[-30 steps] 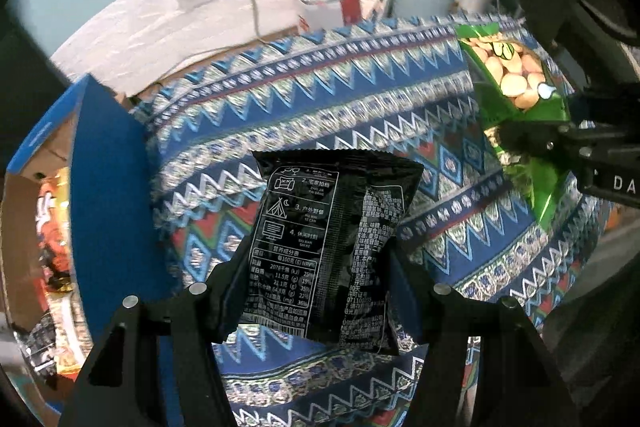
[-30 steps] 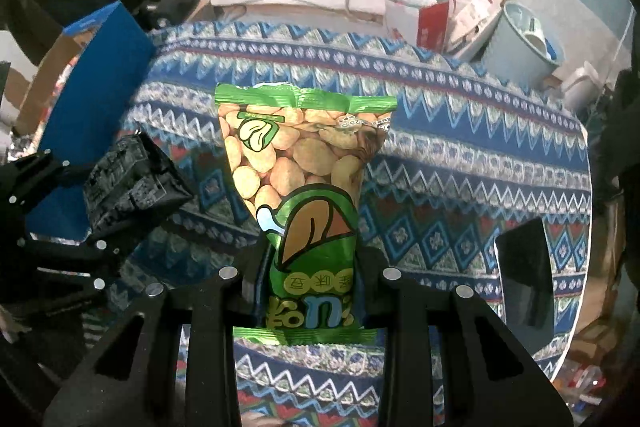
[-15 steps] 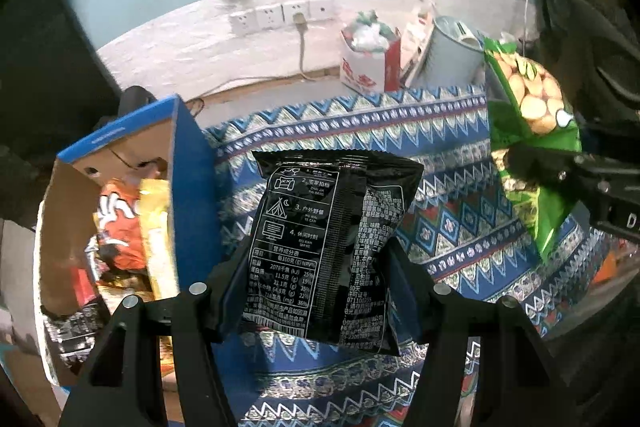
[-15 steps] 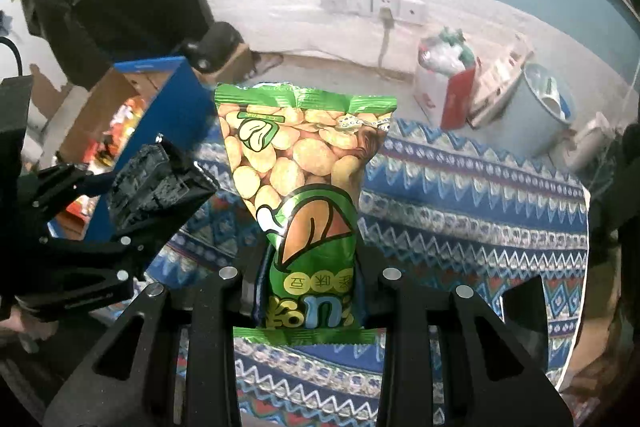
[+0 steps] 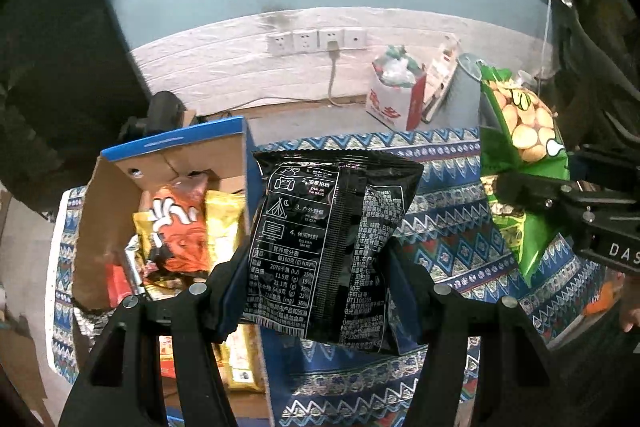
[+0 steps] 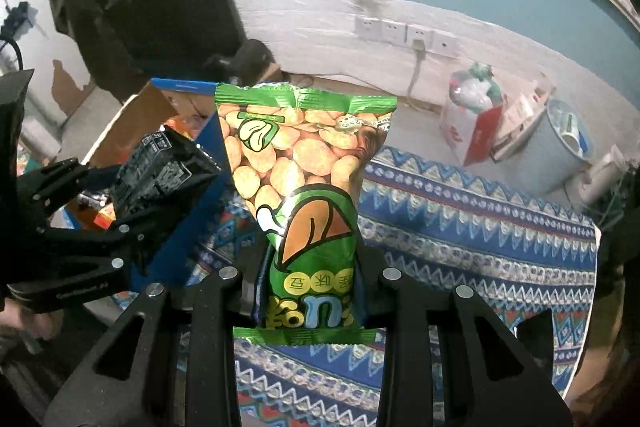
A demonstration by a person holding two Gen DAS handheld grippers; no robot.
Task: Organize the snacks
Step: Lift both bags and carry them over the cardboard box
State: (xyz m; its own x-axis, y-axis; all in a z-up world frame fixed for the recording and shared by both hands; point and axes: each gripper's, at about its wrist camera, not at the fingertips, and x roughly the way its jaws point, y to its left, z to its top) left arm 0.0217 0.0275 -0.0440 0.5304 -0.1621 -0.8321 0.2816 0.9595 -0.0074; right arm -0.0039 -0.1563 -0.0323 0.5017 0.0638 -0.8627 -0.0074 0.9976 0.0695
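Observation:
My left gripper (image 5: 320,279) is shut on a black snack bag (image 5: 324,231) with white print, held upright in the air above the patterned cloth. To its left stands an open blue cardboard box (image 5: 168,155) holding several snack packs, an orange one (image 5: 180,227) on top. My right gripper (image 6: 310,279) is shut on a green bag of beans (image 6: 304,179), also lifted off the table. In the right wrist view the left gripper (image 6: 132,227) with the black bag (image 6: 160,175) is at the left, near the box (image 6: 160,107). The green bag (image 5: 520,147) shows at the right of the left wrist view.
A blue zigzag-patterned cloth (image 6: 480,219) covers the table. Behind it on the floor stand a red-and-white bag (image 5: 394,95) and a grey bin (image 6: 556,151). Wall sockets (image 5: 316,41) with a plugged cable sit on the white wall. A dark flat object (image 6: 532,331) lies on the cloth at right.
Both grippers have risen with their bags and the views tilted up. The blue box and its contents came into view at the left; more wall now shows.

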